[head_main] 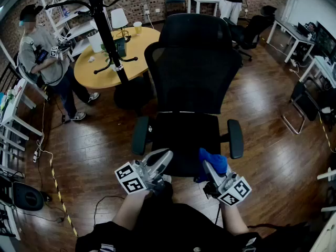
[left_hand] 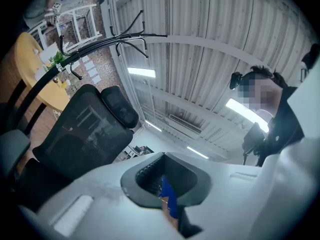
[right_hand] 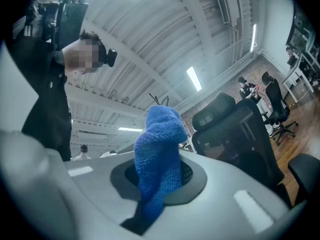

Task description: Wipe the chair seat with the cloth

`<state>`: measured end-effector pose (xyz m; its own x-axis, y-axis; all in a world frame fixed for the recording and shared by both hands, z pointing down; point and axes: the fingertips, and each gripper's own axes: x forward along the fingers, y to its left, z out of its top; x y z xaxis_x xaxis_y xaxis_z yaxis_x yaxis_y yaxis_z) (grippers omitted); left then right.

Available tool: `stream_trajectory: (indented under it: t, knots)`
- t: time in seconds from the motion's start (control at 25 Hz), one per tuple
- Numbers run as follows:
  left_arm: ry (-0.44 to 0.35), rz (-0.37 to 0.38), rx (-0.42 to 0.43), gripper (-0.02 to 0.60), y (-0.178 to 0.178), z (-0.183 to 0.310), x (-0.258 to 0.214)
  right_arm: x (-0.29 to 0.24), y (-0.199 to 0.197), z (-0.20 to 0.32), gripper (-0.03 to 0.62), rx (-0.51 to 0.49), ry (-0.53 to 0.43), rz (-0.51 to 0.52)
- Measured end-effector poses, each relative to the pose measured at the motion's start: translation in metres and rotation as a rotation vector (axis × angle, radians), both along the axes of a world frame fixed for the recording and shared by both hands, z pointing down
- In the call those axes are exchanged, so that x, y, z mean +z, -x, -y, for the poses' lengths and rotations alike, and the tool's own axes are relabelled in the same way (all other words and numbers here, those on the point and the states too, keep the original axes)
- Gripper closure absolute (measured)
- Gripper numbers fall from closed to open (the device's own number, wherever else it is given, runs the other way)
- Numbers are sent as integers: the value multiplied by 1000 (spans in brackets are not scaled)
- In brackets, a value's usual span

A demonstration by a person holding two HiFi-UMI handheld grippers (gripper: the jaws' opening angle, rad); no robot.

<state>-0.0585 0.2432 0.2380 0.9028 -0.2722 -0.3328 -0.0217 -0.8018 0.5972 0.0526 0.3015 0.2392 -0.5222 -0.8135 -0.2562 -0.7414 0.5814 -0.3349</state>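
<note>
- The cloth (head_main: 214, 161) is bright blue and fuzzy, bunched into a lump. It's pinched between the jaws of the right hand-held gripper (head_main: 209, 168), with its loose end poking up past them.
- It sits over the front right corner of the chair seat (head_main: 181, 135); whether it touches can't be made out.
- The seat is black, flat and bare.

No lettering, label, brand, number or sign is legible on anything in view.
</note>
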Motion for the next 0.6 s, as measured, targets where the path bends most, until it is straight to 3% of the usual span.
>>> stream_trajectory:
  t: [0.24, 0.4, 0.6]
  knots:
    - [0, -9, 5, 590, 4, 106, 18, 15, 6, 114, 559, 55, 41, -53]
    - [20, 1, 37, 591, -1, 150, 27, 32, -1, 177, 559, 91, 93, -100]
    - [116, 30, 17, 591, -3, 175, 53, 112, -10, 250, 559, 87, 264, -182]
